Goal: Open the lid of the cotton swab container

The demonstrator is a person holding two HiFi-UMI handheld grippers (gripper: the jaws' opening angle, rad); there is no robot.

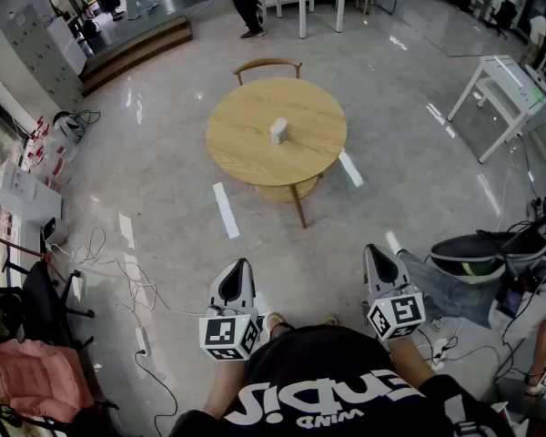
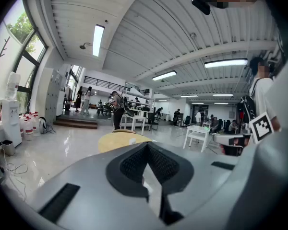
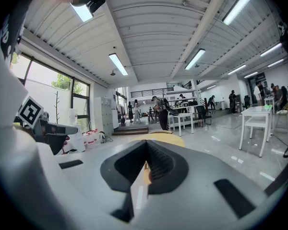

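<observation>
My left gripper [image 1: 240, 268] and my right gripper [image 1: 373, 251] are held low in front of my body, side by side. Both are clenched on nothing (each gripper view shows the dark pads meeting, with only floor and tabletop beyond).

The cotton swab container [image 1: 278, 131], a small pale box, stands near the middle of the round wooden table [image 1: 229, 157], well apart from both grippers. At this size I cannot tell how its lid sits. A wooden chair [image 1: 267, 64] stands at the table's far side.

Step in hand, as I judge it: the approach, with no contact made yet. The next move calls for me to walk up to the table and part the jaws. One gripper would then steady the container's body while the other takes the lid. Such a light box would likely slide or tip if pulled unbraced.
</observation>
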